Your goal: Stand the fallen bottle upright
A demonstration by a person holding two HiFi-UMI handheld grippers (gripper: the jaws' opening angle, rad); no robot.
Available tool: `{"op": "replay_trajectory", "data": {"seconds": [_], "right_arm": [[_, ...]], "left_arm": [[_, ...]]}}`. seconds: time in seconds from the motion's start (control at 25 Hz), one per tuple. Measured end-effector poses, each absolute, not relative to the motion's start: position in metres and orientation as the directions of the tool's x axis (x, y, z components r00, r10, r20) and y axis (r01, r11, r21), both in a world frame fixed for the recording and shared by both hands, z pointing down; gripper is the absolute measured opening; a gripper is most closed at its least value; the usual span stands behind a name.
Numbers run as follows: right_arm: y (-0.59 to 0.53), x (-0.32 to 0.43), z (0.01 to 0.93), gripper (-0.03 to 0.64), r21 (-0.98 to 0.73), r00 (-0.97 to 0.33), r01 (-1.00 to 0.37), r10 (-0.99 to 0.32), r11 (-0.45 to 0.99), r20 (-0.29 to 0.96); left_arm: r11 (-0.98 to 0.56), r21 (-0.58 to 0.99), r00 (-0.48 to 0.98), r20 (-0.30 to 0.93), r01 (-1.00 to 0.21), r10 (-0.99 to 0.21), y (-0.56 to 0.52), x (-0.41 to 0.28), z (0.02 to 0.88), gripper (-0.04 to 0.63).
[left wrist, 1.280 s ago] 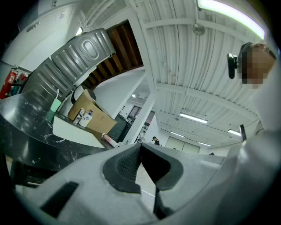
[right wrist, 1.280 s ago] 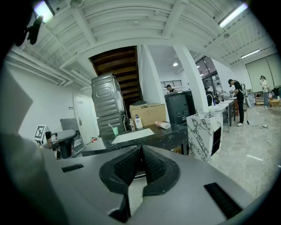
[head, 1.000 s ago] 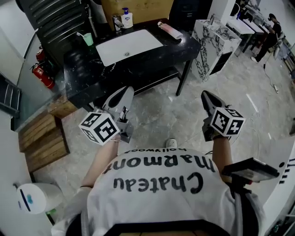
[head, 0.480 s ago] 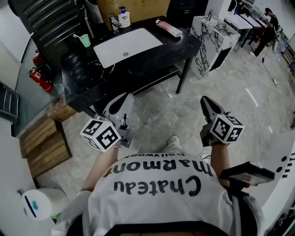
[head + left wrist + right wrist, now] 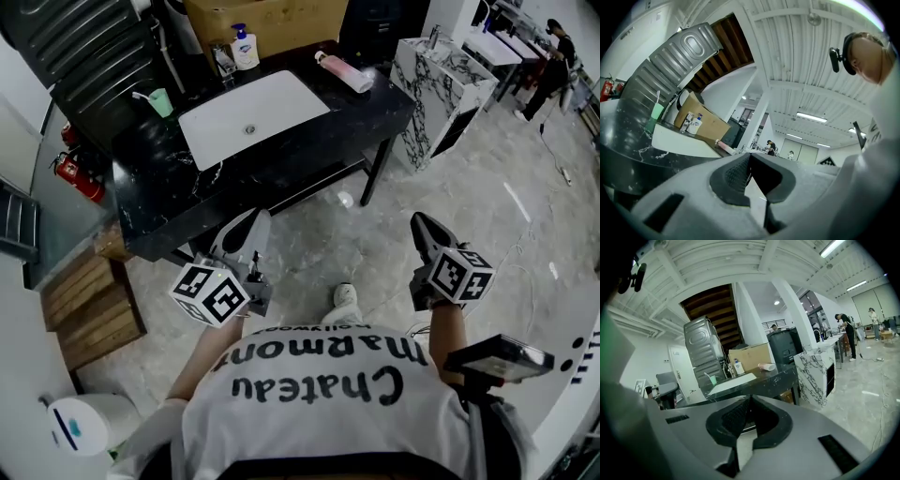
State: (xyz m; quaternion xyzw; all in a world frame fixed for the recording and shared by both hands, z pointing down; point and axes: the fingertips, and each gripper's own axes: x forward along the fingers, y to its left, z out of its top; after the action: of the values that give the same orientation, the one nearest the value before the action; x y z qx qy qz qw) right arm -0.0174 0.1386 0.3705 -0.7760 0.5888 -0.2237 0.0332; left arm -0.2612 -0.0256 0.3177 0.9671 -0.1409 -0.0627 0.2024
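Note:
The fallen bottle, pink with a pale cap, lies on its side at the back right of the black marble counter; it also shows as the bottle and the bottle in the two gripper views. My left gripper hangs over the floor in front of the counter, jaws shut and empty. To the right, my right gripper is also shut on nothing. Both stay well short of the bottle. In their own views the left gripper and right gripper point towards the counter.
A white sink is set in the counter, with a soap dispenser and a green cup behind it. A marble-patterned cabinet stands to the right, fire extinguishers and wooden pallets to the left.
The counter has drawn closer and sits lower in the head view. Both grippers have dropped a little and moved forward together, still shut.

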Motion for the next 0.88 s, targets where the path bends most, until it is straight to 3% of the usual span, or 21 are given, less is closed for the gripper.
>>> {"op": "replay_trajectory", "data": {"seconds": [0.16, 0.52, 0.88], "right_arm": [[0.096, 0.024, 0.363, 0.012, -0.249, 0.176, -0.931, -0.926, -0.267, 0.335], [0.017, 0.116, 0.333, 0.012, -0.277, 0.089, -0.946, -0.957, -0.168, 0.277], [-0.028, 0.173, 0.307, 0.012, -0.401, -0.083, -0.915, -0.994, 0.048, 0.069]], "left_arm": [[-0.868, 0.418, 0.945, -0.06, -0.268, -0.321, -0.056, -0.226, 0.311, 0.015], [-0.829, 0.417, 0.889, -0.095, -0.373, -0.448, -0.116, -0.154, 0.296, 0.015], [-0.808, 0.442, 0.861, -0.138, -0.389, -0.489, -0.14, -0.093, 0.296, 0.015]]}}
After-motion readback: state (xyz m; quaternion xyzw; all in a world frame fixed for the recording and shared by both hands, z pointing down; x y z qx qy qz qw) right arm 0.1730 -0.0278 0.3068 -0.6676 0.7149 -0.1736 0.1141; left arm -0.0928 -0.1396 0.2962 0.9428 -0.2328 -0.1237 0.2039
